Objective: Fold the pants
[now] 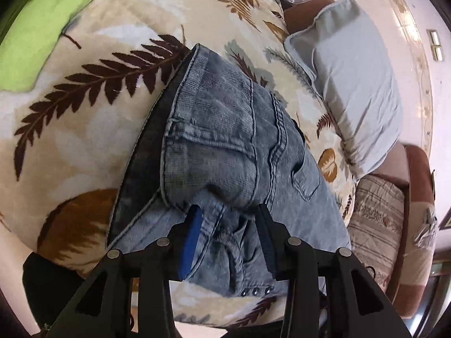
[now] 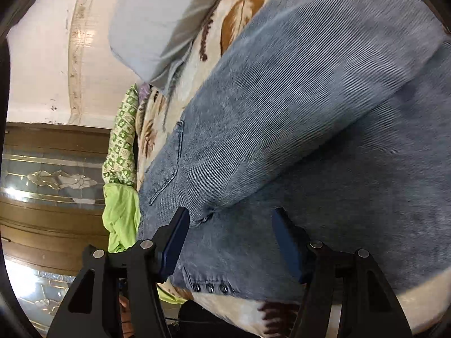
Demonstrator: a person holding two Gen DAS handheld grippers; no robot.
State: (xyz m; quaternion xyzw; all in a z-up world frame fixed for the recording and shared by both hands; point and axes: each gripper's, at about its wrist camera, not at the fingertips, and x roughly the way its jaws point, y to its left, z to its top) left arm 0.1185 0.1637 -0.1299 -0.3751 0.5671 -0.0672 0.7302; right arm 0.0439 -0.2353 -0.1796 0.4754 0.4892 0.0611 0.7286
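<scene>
The jeans (image 1: 225, 146) lie folded on the leaf-print blanket (image 1: 93, 90), a pale blue bundle running from the centre of the left wrist view down toward six o'clock, with the back pocket facing up and a dark inner hem along the ten o'clock edge. The left gripper (image 1: 229, 211) hangs right over the near end of them, its jaws parted to a middling width; a bunched fold of denim sits between the blue pads, but neither pad is pressing on it. Three small rivets (image 1: 255, 291) show at the waistband edge, at about six o'clock below the pads.

Over in the right wrist view, the same jeans (image 2: 296, 129) fill the frame from one o'clock down to the centre, one layer lapped over another. The right gripper (image 2: 231, 214) hovers above that overlap, fingers spread fairly wide and gripping nothing, the cloth lying slack beneath them.

A grey pillow (image 1: 352, 84) rests on the blanket at two o'clock from the jeans, just beside them. A lime-green cloth (image 1: 42, 28) sits well apart at ten o'clock. A striped cushion (image 1: 377, 219) lies at four o'clock, off the blanket's edge.
</scene>
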